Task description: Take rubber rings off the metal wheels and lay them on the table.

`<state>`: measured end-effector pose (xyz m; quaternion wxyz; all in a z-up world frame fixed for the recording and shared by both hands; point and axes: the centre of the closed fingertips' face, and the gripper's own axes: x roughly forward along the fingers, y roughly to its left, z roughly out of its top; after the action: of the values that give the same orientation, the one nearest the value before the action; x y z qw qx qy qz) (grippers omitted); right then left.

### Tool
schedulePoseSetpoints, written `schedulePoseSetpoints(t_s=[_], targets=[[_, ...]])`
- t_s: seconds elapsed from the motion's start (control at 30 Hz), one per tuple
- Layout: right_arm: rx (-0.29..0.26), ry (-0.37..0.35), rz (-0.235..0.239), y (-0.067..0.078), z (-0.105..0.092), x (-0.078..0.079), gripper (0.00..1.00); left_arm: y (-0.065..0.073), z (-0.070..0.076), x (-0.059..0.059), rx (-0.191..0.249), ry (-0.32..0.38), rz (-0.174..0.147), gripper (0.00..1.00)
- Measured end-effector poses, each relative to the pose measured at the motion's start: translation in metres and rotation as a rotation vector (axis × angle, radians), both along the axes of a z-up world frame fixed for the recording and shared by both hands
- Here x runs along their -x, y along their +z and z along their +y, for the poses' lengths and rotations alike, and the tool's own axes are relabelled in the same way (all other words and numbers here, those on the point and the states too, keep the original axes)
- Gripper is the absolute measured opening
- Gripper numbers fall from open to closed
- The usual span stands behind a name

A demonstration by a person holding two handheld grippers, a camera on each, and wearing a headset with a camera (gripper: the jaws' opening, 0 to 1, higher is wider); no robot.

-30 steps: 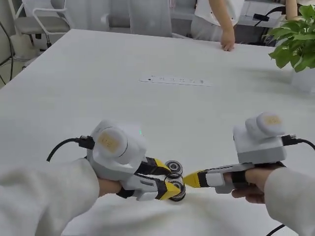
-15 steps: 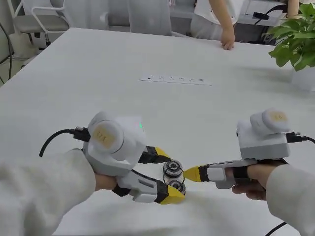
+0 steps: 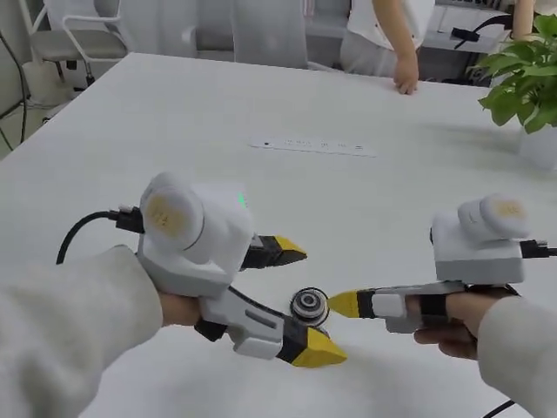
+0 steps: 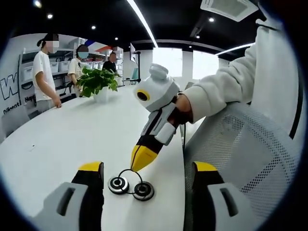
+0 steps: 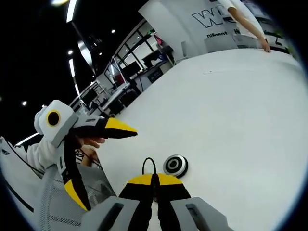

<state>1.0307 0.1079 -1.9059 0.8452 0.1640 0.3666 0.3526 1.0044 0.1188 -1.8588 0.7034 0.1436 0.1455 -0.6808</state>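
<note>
Rubber ring (image 5: 148, 159) in gripper views: right hand-held gripper (image 5: 154, 178) pinches it, left hand-held gripper (image 4: 147, 166) gapes empty.

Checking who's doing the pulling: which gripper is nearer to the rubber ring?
Right. The right gripper is shut on the rubber ring, just beside the metal wheels. The left gripper is open, its jaws either side of the wheels, apart from the ring.

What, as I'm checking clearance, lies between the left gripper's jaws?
Left gripper view: two metal wheels, a rubber ring, tip of the right gripper.
</note>
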Motion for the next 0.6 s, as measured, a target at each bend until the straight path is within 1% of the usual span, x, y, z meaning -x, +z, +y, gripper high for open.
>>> schedulePoseSetpoints(t_s=[0.07, 0.17, 0.23, 0.33, 0.43, 0.53, 0.6], targets=[[-0.011, -0.008, -0.005, 0.002, -0.001, -0.002, 0.0, 0.003, 0.002, 0.0, 0.0, 0.002, -0.007, 0.74], [-0.022, -0.017, -0.017, 0.009, 0.0, -0.004, 0.0, 0.007, 0.007, 0.0, -0.015, -0.005, -0.014, 0.76], [-0.035, -0.017, -0.03, 0.014, 0.001, -0.005, 0.0, 0.011, 0.01, 0.0, -0.027, -0.015, -0.027, 0.79], [-0.042, -0.017, -0.048, 0.021, 0.003, -0.005, 0.0, 0.02, 0.016, -0.002, -0.026, -0.013, -0.039, 0.79], [-0.055, -0.022, -0.059, 0.026, 0.003, -0.006, 0.0, 0.031, 0.023, 0.0, -0.009, -0.01, -0.031, 0.81], [-0.064, -0.026, -0.065, 0.029, 0.004, -0.005, 0.0, 0.038, 0.032, 0.002, -0.003, 0.001, -0.022, 0.83], [-0.071, -0.029, -0.07, 0.032, 0.004, -0.005, 0.0, 0.043, 0.04, 0.001, -0.005, 0.013, -0.036, 0.85]])
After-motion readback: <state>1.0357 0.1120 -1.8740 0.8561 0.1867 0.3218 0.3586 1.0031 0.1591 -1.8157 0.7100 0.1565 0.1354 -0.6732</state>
